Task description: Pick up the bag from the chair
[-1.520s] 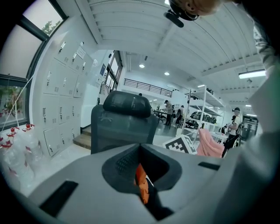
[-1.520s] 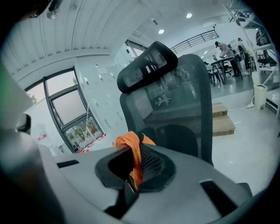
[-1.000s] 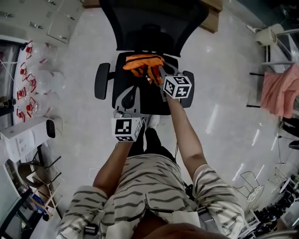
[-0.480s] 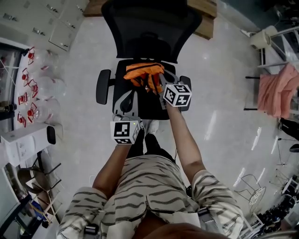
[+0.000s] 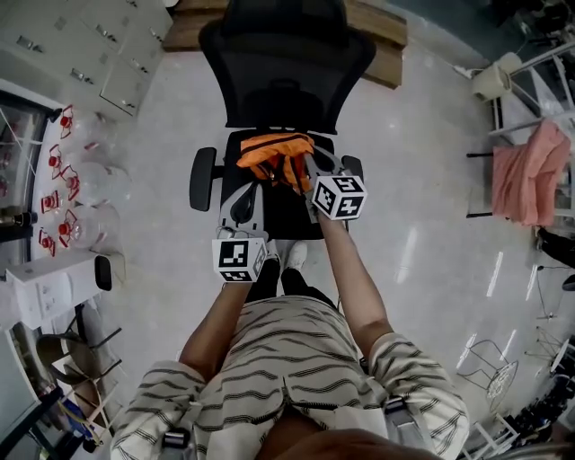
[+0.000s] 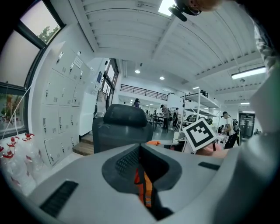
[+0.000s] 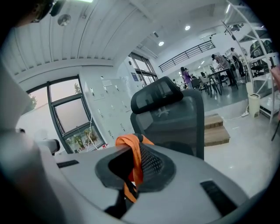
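The orange bag (image 5: 274, 151) hangs just over the seat of the black office chair (image 5: 286, 67), bunched between my two grippers. My right gripper (image 5: 302, 169) is shut on its fabric: in the right gripper view the orange cloth (image 7: 130, 146) drapes over the jaws and a strap runs down between them. My left gripper (image 5: 254, 182) sits lower left of the bag, shut on an orange strap (image 6: 145, 192) that shows in the slot between its jaws. Whether the bag's underside touches the seat is hidden.
The chair's armrests (image 5: 203, 178) flank the seat. Behind the chair is a wooden step (image 5: 382, 25). White lockers (image 5: 108, 54) and a shelf of red-and-white items (image 5: 58, 171) stand at left. A pink cloth (image 5: 530, 175) hangs on a rack at right.
Both grippers have come up, the right one more, and the orange bag has risen with them above the seat.
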The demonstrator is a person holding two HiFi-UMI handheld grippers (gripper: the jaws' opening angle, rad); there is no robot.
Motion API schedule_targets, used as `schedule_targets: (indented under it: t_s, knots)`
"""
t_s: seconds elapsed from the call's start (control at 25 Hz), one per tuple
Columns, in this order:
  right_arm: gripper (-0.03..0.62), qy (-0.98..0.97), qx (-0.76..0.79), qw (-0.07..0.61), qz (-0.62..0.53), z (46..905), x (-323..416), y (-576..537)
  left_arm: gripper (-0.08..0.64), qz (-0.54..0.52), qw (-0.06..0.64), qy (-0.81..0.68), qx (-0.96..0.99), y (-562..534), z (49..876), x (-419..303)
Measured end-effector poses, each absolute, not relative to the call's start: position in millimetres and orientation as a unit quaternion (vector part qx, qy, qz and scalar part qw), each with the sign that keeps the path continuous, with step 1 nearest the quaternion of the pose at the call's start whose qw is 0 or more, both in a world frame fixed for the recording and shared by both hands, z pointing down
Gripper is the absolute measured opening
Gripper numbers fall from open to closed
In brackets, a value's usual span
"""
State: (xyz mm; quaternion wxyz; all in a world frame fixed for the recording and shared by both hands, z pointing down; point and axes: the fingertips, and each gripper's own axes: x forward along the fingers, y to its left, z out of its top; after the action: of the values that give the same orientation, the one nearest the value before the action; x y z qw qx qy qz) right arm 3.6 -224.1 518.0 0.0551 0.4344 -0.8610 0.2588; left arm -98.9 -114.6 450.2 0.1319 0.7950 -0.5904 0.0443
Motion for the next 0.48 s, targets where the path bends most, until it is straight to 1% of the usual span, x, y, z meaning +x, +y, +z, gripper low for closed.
schedule_targets:
  t_s: [0.48]
  knots:
    - [0.025,-0.867,0.432,0.039,0.247,472.4,8.5,-197.7,0.023,0.033,0.105,-0.582,0.805,-109.3,419.5,-87.9]
